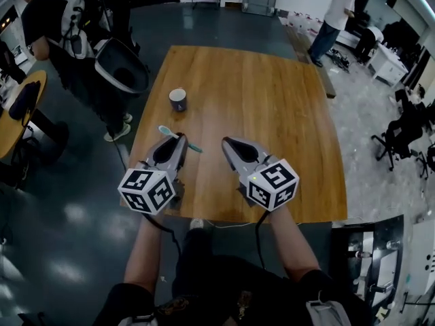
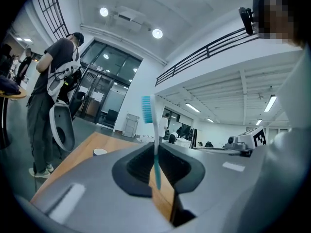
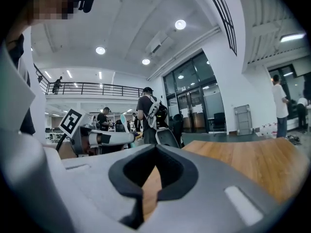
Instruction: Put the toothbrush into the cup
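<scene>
A teal toothbrush point(image 1: 178, 140) is clamped crosswise in the tips of my left gripper point(image 1: 181, 138), its brush head sticking out to the left. In the left gripper view the toothbrush point(image 2: 156, 159) stands upright between the jaws, bristles on top. The dark cup point(image 1: 177, 100) with a white rim stands on the wooden table point(image 1: 272, 100), a short way beyond the left gripper; in the left gripper view the cup point(image 2: 100, 152) lies ahead and to the left. My right gripper point(image 1: 226, 142) hovers beside the left one, shut and empty. In the right gripper view the right gripper point(image 3: 155, 148) is closed on nothing.
A person with a backpack point(image 1: 64, 26) stands by a grey chair point(image 1: 122, 66) off the table's left edge. A round wooden table point(image 1: 17, 114) is further left. Another person point(image 1: 334, 19) stands beyond the far right corner. Office chairs point(image 1: 401, 134) are at the right.
</scene>
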